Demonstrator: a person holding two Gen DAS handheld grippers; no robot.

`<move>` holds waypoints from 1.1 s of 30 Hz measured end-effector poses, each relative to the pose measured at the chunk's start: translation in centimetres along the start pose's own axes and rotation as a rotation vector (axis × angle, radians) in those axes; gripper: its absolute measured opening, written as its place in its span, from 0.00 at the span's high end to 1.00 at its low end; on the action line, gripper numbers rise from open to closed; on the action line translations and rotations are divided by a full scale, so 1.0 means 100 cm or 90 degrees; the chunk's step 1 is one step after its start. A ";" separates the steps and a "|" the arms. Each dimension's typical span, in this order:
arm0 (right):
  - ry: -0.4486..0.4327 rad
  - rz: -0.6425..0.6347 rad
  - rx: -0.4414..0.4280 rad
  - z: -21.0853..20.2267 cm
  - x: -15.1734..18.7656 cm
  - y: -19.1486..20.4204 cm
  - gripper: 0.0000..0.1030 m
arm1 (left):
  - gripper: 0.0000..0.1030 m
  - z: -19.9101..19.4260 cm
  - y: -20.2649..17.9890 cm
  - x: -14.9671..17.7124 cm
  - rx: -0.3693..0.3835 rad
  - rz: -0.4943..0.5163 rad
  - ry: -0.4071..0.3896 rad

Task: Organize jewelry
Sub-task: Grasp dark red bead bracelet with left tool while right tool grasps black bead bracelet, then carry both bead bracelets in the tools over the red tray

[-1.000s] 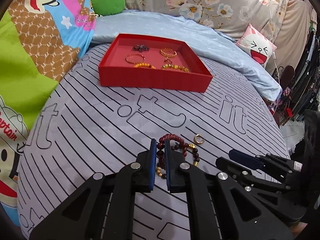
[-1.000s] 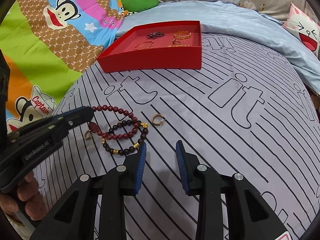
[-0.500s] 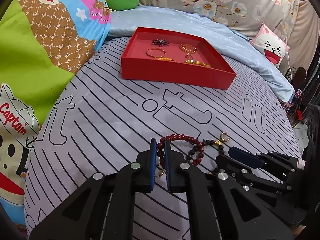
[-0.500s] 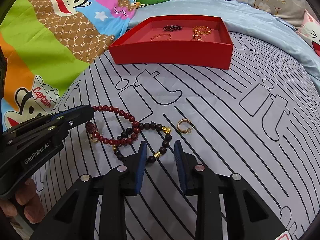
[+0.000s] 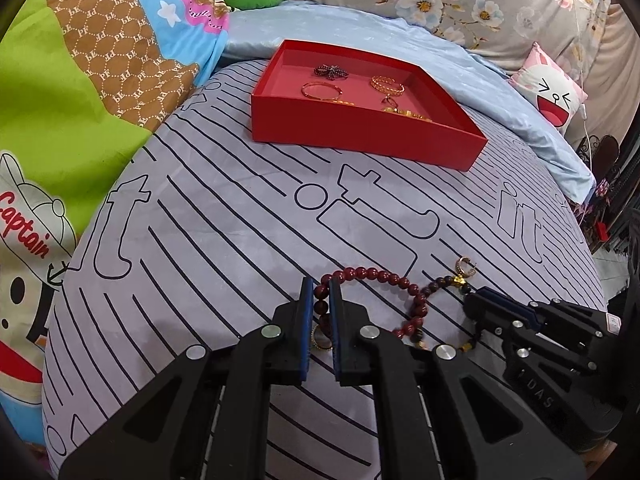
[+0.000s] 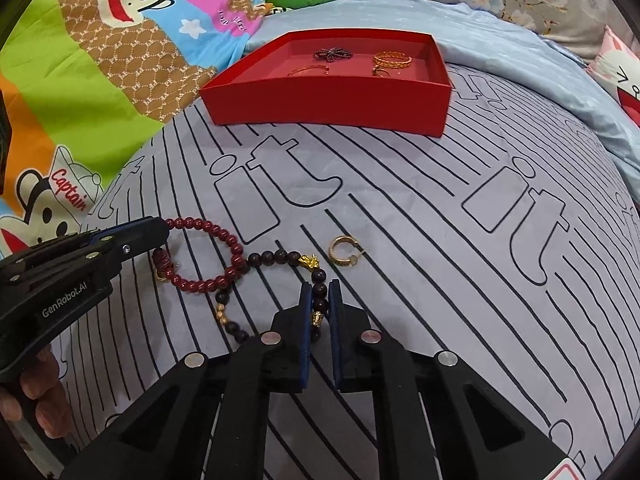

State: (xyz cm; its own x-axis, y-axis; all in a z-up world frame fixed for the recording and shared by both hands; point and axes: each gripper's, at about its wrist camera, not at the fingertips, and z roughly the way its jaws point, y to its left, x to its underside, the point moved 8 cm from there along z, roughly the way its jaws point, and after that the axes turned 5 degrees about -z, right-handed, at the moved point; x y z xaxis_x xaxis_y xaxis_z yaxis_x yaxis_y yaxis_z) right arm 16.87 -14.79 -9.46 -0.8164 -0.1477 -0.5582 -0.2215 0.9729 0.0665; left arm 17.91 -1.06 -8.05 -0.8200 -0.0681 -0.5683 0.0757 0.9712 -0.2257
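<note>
Since a second ago the right gripper (image 6: 319,308) has narrowed onto the dark bead bracelet (image 6: 280,258) while the left gripper (image 5: 319,304) pinches the red bead bracelet (image 5: 376,276); both are light, limp strands, best gripped across single beads.

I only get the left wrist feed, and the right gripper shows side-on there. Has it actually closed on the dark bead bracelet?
Observer: Yes. In the right wrist view the right gripper is shut on the dark bead bracelet, with a gold bead between its fingers.
Operator: Are the two bracelets separate?
Observer: No. The red bead bracelet lies across the dark one at one spot.
Operator: Is the earring caught too?
Observer: No. The gold hoop earring lies apart from the bracelets.
</note>
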 end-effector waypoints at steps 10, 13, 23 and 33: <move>-0.049 0.034 0.003 -0.031 -0.018 -0.021 0.93 | 0.93 -0.005 -0.012 -0.007 0.016 0.016 -0.010; -0.063 0.036 0.003 -0.039 -0.027 -0.024 0.93 | 0.93 -0.008 -0.019 -0.012 0.022 0.026 -0.018; -0.102 0.025 0.026 -0.050 -0.061 -0.036 0.93 | 0.93 -0.017 -0.049 -0.040 0.040 0.068 -0.053; -0.151 0.024 0.031 -0.057 -0.122 -0.050 0.93 | 0.95 -0.033 -0.084 -0.105 0.066 0.114 -0.123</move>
State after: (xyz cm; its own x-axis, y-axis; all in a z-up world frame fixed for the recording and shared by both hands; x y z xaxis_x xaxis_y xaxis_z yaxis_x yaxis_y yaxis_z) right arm 24.90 -18.92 1.77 -0.6747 -0.0710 -0.7347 -0.1627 0.9852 0.0542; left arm 24.04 -7.72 2.40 -0.6658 0.0503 -0.7444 0.2749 0.9441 -0.1820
